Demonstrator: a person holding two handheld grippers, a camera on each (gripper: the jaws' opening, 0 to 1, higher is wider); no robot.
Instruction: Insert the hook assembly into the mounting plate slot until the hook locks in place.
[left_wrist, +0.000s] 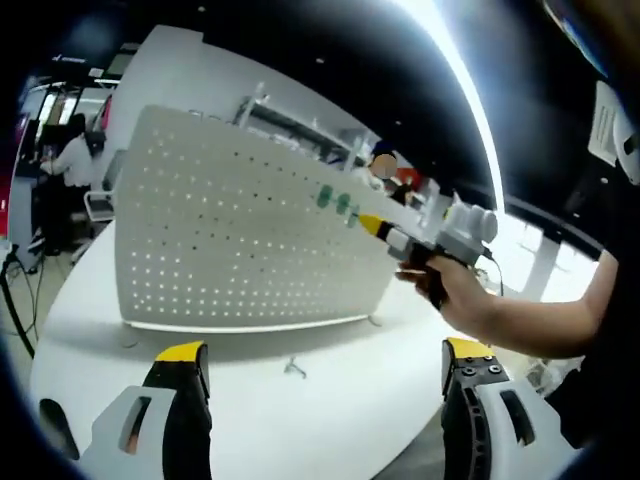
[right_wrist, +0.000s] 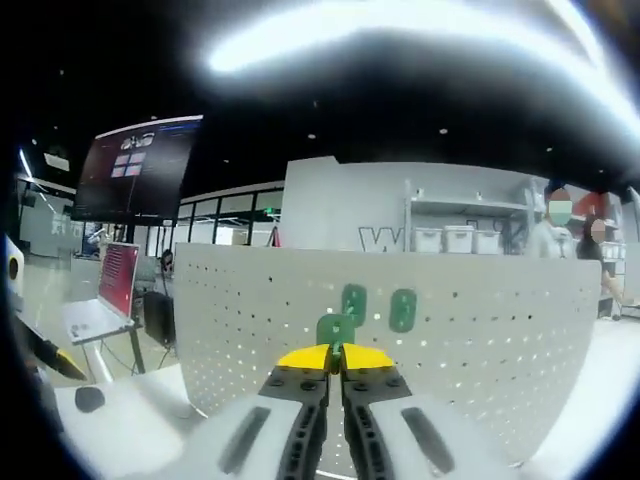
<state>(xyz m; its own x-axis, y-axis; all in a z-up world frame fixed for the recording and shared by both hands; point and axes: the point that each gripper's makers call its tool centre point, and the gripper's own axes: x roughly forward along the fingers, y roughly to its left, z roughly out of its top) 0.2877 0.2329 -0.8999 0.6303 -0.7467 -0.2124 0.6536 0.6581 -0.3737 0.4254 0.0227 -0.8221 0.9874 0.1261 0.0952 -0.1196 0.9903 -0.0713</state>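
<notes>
Here, low in the centre of the right gripper view, the right gripper (right_wrist: 336, 357) is pinching a green hook (right_wrist: 336, 329) between clenched yellow tips, pressing it against the white pegboard (right_wrist: 480, 340), likely seeking a slot. Two more green hooks (right_wrist: 378, 305) are already sitting just above. In the left gripper view, the left gripper (left_wrist: 325, 360) is hanging released at the bottom, well back, probably keeping the board and the white table (left_wrist: 330, 410) in sight.

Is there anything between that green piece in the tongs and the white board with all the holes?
Nothing visible. The right tongs are shut on the green hook, right up at the pegboard, below two green hooks that are already on it.
</notes>
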